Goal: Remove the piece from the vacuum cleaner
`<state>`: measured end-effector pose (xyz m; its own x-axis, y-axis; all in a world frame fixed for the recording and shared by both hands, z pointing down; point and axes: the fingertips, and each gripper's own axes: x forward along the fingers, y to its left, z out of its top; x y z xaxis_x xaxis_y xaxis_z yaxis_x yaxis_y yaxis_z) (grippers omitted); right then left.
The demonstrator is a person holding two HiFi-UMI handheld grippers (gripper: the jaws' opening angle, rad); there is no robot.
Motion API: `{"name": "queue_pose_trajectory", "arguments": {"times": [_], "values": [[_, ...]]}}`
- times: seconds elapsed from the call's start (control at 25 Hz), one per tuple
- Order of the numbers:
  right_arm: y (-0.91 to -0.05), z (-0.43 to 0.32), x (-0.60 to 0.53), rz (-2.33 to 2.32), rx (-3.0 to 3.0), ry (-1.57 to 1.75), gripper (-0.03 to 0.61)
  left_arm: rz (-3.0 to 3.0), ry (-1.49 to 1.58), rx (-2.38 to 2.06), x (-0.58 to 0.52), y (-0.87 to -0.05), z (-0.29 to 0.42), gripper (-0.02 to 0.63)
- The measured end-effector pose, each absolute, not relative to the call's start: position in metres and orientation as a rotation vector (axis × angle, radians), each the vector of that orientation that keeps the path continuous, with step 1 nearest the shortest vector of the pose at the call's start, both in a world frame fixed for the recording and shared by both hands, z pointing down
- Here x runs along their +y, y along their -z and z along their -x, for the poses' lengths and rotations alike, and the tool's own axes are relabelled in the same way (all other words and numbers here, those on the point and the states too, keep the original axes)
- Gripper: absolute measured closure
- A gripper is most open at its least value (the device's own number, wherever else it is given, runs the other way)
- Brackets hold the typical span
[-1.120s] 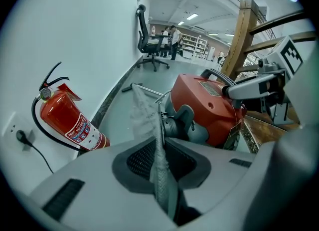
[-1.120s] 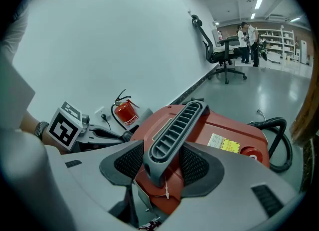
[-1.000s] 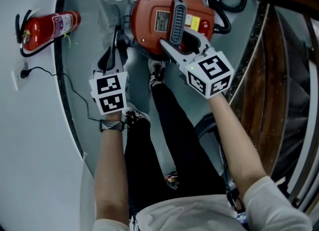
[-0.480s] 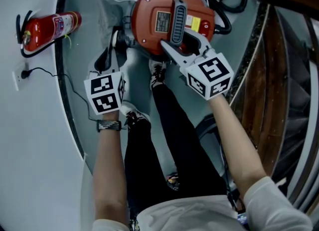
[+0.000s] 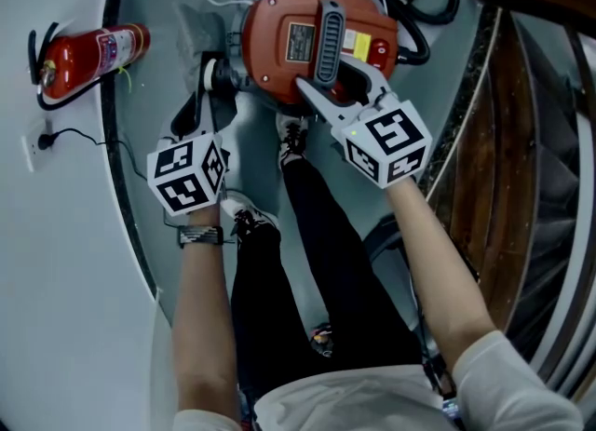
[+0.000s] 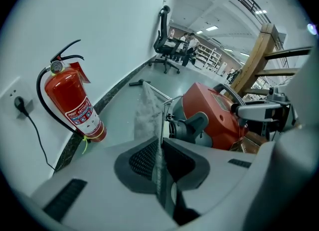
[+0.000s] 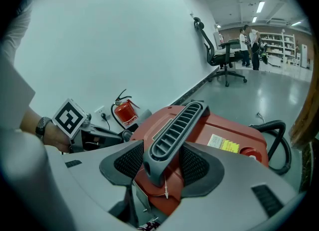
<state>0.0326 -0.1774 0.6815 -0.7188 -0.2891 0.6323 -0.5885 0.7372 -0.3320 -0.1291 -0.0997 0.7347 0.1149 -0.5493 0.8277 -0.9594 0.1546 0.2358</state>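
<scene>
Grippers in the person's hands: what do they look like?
The left gripper and the right gripper are pale grey plastic, each with two long jaws lined with dark, bumpy pads. Each carries a white cube with black square markers: left cube, right cube. The person wears a striped band on the left wrist and a light short-sleeved top.

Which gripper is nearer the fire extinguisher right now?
Left. The left gripper, pinching a clear plastic sheet, sits between the fire extinguisher and the vacuum cleaner; the right gripper clamps the vacuum's handle, farther off.
</scene>
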Motion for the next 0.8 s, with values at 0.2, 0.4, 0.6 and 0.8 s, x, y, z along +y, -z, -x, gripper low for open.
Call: {"name": "queue_pose_trajectory", "arguments": {"times": [0.2,0.4,0.6,0.8], "values": [[-0.6813,-0.0322,-0.1782,-0.662,-2.383,-0.707,0.359,-1.497,-0.571,-1.557,-0.1002,-0.7348,0.1303,0.583],[-0.6812,-0.032,-0.1771,-0.661,-2.384,-0.707,0.359,-1.482,-0.556,-1.56,-0.0989,-0.735,0.1327,0.583],[-0.6814,-0.0327,-0.1773,-0.66,-2.387,-0.699,0.359,-1.545,-0.67,-1.552,-0.0997,-0.7346,0.1327,0.583],[-0.6814,-0.032,-0.1771,-0.659,-2.39,-0.695,0.359,-1.562,-0.691,-1.558,-0.0999,-0.7348,0.1345,0.583]]}}
